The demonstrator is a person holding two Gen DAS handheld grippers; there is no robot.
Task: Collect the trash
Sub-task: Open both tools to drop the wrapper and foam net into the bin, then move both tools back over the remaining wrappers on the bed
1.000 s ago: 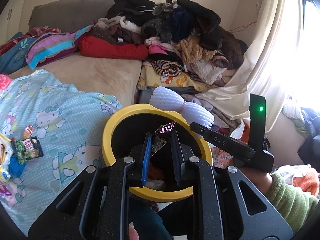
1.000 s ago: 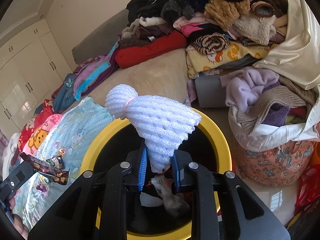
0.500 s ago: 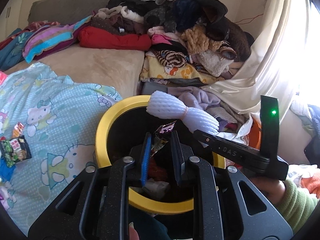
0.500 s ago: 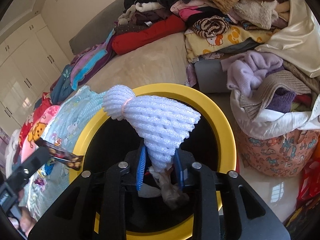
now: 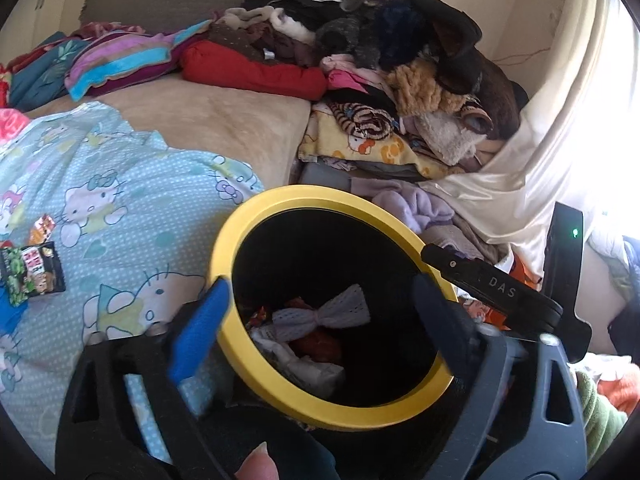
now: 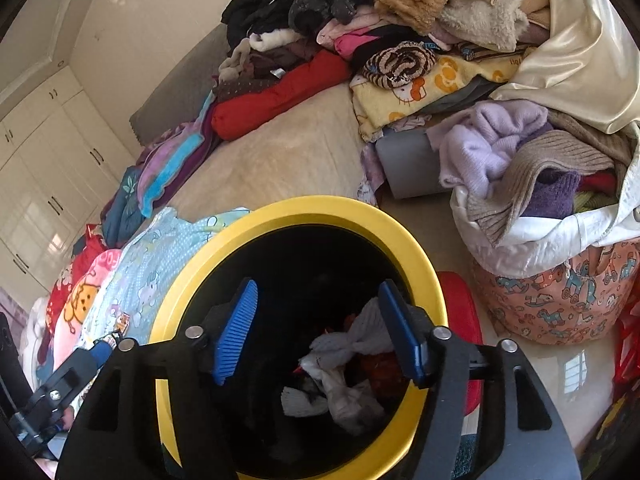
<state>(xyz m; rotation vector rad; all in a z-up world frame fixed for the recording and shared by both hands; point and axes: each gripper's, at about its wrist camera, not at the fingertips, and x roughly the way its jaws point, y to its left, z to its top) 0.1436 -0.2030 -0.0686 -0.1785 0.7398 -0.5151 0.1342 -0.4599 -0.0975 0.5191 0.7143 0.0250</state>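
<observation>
While both tongs (image 5: 320,312) (image 6: 320,332) hang spread, empty, over yellow-rimmed bin (image 5: 256,216); foam net (image 5: 320,314) inside; wrappers (image 5: 32,276) on bedsheet (image 5: 120,200).

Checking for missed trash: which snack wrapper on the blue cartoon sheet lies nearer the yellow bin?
The small orange-red wrapper, lying above the bigger dark packet and slightly closer to the bin.

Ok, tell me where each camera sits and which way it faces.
Left wrist: on the left gripper, aimed down into the yellow-rimmed bin beside the bed; its open jaws, a fingertip at the bottom edge and the right gripper show.
Right wrist: on the right gripper, over the same bin; its open, empty jaws and the left gripper show.
Shared: the bin, the white foam net inside, the clothes pile.
</observation>
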